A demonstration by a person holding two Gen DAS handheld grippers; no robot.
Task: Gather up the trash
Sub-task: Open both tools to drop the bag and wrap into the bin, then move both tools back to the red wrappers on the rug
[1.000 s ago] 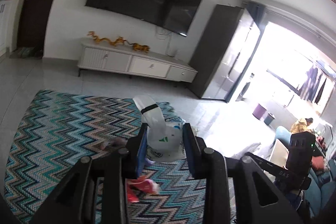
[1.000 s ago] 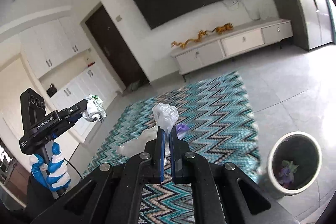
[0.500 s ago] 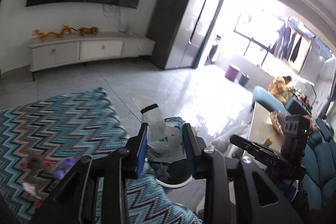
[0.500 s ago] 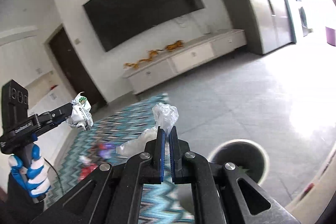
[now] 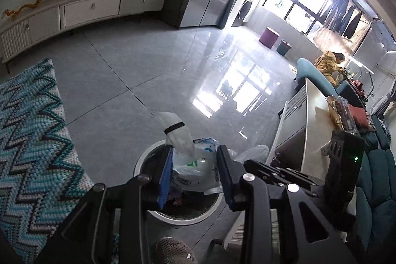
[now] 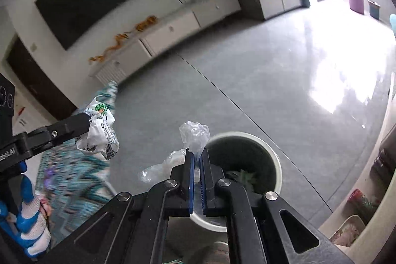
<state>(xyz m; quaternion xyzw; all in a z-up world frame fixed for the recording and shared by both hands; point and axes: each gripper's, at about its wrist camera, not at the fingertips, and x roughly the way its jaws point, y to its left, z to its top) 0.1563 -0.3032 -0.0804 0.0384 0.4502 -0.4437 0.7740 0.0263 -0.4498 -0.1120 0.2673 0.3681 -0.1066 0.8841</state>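
My left gripper (image 5: 195, 152) hangs over the white round bin (image 5: 146, 157), jaws opening, with a crumpled white printed wrapper (image 5: 190, 165) still between the pads. From the right wrist view this wrapper (image 6: 99, 132) sits at the left gripper's tip (image 6: 90, 123), left of the bin (image 6: 272, 157). My right gripper (image 6: 196, 152) is shut on a clear plastic bag (image 6: 194, 134) just above the bin's near-left rim. Dark trash lies inside the bin.
A zigzag teal rug (image 5: 29, 140) lies left of the bin on the grey tiles. A low table (image 5: 311, 128) and teal sofa stand right. A shoe (image 5: 173, 251) is below the bin. A striped gloved hand (image 6: 29, 214) holds the left gripper.
Both grippers swung from above the rug over to the bin and tilted down. Each still carries its piece of trash. The left jaws stand slightly wider.
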